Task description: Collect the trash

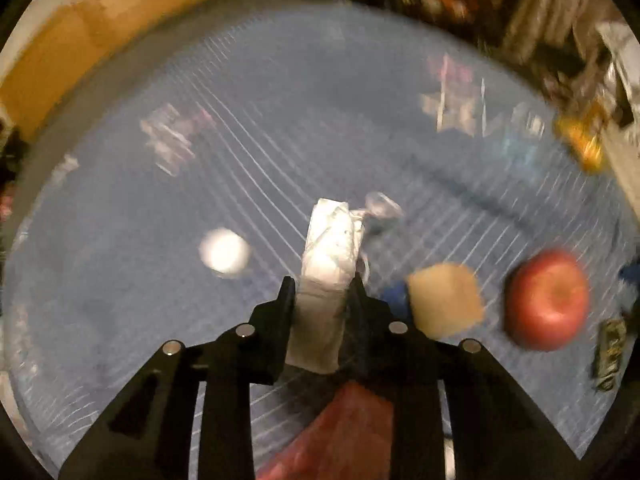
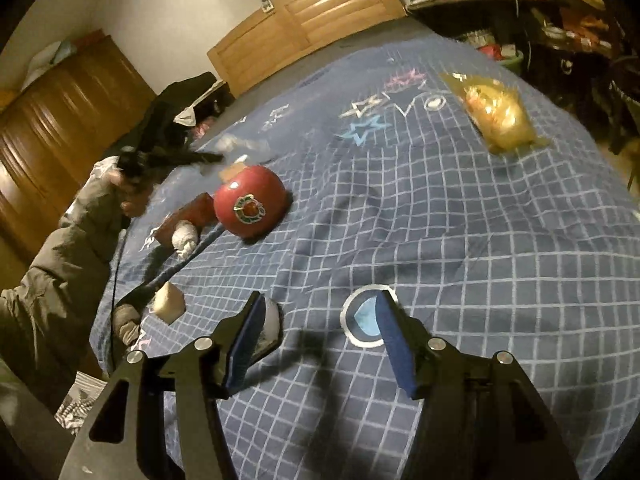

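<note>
The blue checked bedspread [image 2: 460, 240] covers the whole work surface. The red apple [image 2: 250, 202] serves as landmark. Well beyond the apple, toward the far right of the cover, lies a yellow crinkled wrapper [image 2: 500, 116]. Just behind the apple, on its left, sits a reddish-brown block [image 2: 192, 216], with a twisted white tissue wad [image 2: 186, 238] touching that block. Nearer the camera than the apple lies a beige cube [image 2: 170, 304].

The left gripper [image 1: 324, 284] is clenched on a white crumpled paper strip [image 1: 330, 248], left of the apple in the left wrist view. The right gripper [image 2: 320, 316] stands released, nothing between its pads, well in front of the apple.
</note>
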A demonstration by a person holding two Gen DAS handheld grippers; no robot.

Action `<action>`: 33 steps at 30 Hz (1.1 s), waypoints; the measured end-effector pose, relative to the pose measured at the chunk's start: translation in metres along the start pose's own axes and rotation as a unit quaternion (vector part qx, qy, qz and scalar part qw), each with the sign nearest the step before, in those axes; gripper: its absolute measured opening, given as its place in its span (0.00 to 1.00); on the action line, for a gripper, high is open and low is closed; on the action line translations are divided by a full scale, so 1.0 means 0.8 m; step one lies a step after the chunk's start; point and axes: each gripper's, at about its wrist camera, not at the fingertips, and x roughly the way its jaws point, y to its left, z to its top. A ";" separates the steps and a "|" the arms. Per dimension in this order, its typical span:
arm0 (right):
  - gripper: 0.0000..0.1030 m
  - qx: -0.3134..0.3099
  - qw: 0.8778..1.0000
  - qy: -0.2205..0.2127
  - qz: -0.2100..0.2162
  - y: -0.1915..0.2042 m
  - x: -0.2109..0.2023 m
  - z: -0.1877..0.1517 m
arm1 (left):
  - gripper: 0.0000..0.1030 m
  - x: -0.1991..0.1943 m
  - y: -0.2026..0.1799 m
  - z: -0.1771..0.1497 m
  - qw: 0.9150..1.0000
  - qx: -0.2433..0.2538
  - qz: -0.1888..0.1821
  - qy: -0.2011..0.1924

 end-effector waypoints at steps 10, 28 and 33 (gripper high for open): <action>0.59 -0.062 0.998 -0.025 -0.017 0.036 -0.028 -0.019 | 0.27 -0.227 -0.156 -0.120 0.990 -0.071 0.028 -0.123; 0.79 -0.025 0.995 -0.014 -0.093 0.105 0.019 -0.053 | 0.82 -0.070 -0.272 -0.296 0.939 -0.313 0.114 -0.086; 0.80 -0.085 0.977 -0.009 -0.197 0.132 0.077 -0.047 | 0.82 -0.075 -0.273 -0.313 0.931 -0.329 0.086 -0.135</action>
